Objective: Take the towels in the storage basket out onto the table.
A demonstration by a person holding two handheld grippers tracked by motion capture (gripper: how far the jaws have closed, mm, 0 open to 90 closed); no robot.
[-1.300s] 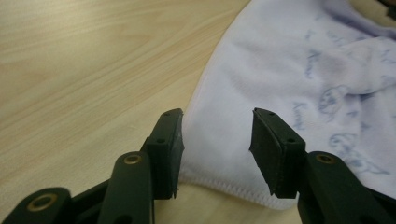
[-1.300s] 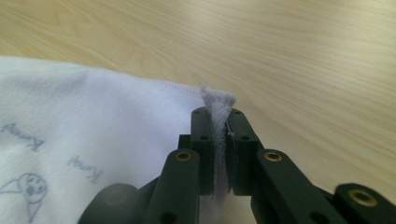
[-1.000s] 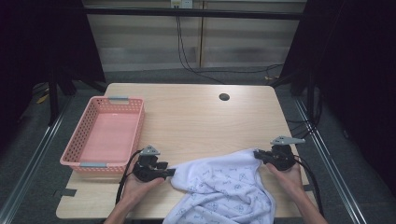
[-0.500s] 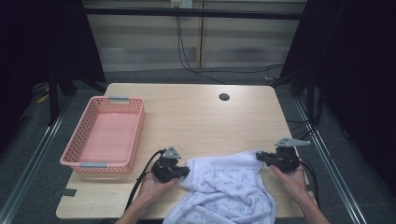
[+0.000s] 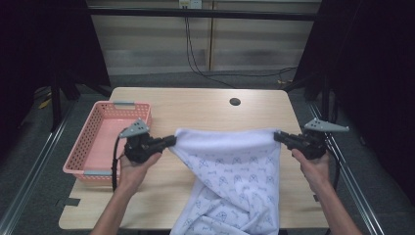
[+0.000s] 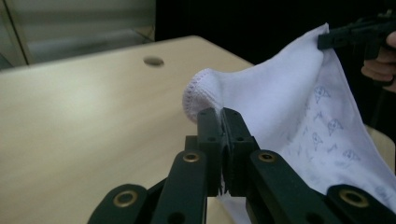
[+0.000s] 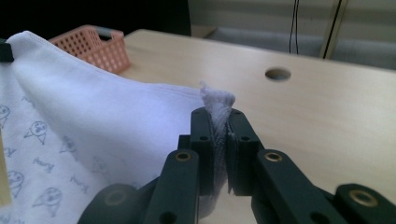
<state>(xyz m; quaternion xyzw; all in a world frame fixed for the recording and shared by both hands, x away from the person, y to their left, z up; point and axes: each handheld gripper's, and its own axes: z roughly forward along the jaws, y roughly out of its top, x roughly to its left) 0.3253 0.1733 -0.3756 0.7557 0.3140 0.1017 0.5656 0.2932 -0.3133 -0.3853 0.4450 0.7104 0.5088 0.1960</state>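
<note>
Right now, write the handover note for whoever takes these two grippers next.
Left gripper: shut on one top corner of the cloth.
Right gripper: shut on the other top corner.
Cloth: white with a small printed pattern, lifted and stretched between the grippers above the table; its lower part hangs down over the near edge.
Basket: pink, on the table's left side, nothing in it.
Done: both corners gripped, cloth raised and spread.
Left: probably fold it and lay it in the basket; keep both grips tight.

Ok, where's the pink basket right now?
In the high view the pink basket sits at the table's left edge, just left of the left hand-held gripper.
</note>
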